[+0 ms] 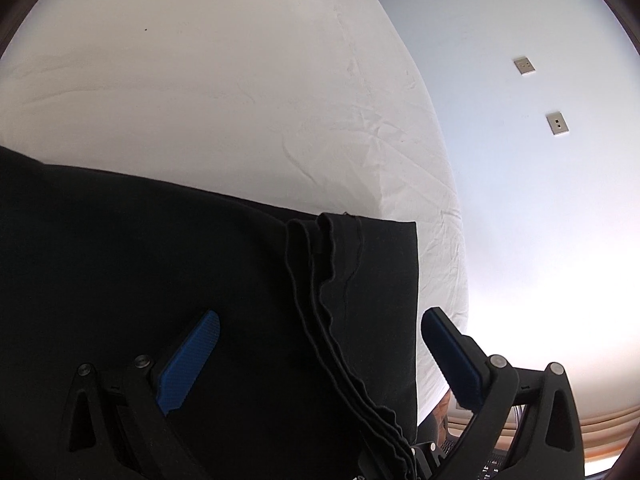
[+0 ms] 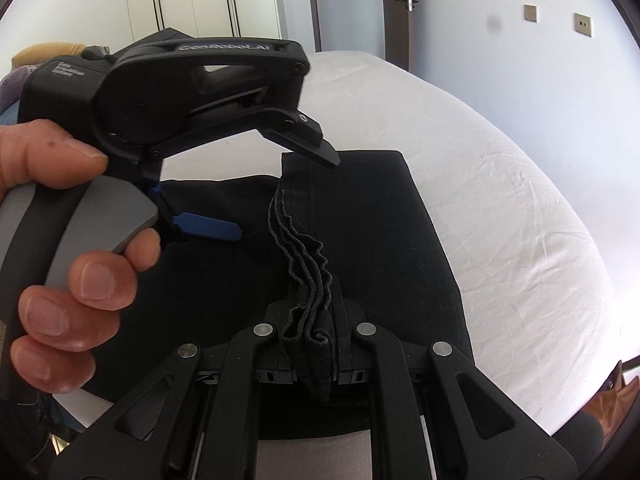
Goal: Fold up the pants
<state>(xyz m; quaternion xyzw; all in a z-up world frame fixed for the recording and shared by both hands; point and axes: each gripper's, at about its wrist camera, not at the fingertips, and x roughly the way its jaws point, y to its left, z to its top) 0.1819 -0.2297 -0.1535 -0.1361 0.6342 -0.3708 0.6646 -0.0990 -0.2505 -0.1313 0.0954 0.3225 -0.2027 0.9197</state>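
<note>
The black pants lie folded flat at the near corner of the bed, and a stack of hems rises from them into my right gripper, which is clamped on that bunch. I judge the cloth soft, light and limp, so the best hold is on the layered edges together. My left gripper stands wide apart above the fabric and holds nothing. Only the right view shows the person's hand on the left tool; only the left view shows its blue pads.
</note>
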